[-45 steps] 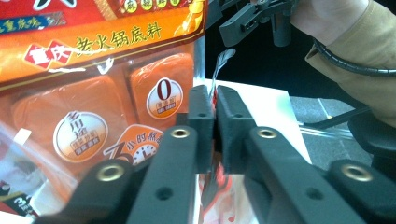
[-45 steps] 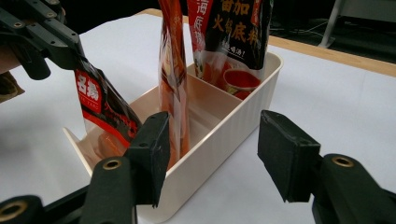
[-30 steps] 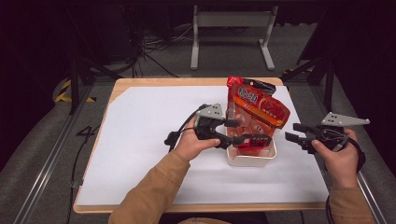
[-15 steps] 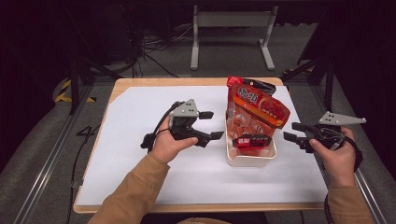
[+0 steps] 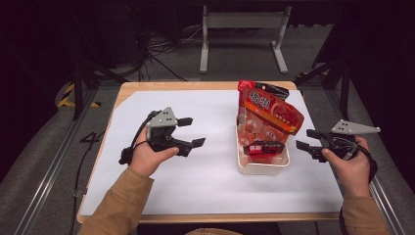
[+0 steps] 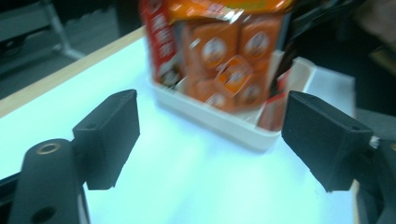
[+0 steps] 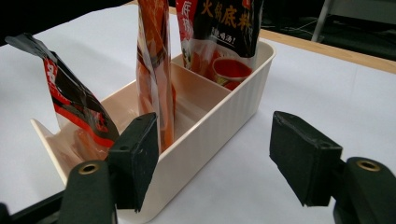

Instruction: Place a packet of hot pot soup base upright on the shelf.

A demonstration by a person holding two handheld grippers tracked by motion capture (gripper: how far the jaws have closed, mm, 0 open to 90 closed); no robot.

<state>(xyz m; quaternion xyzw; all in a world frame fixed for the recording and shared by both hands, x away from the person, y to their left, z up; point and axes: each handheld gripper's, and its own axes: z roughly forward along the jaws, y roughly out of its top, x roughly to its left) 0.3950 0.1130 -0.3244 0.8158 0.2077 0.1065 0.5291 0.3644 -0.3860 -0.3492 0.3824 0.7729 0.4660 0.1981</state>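
Snack pouches [image 5: 266, 117]: standing in cream bin [image 5: 264, 166], counter's [image 5: 205, 186] right half. Left tongs [image 5: 190, 136], right tongs [image 5: 308, 139]: apart, just opened, empty. Step: release done; next likely withdrawal.

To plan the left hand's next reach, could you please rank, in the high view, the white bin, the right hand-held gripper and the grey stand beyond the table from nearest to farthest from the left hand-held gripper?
From the left hand-held gripper:
1. White bin, to its right on the table.
2. Right hand-held gripper, past the bin, at the table's right edge.
3. Grey stand, on the floor beyond the table's far edge.
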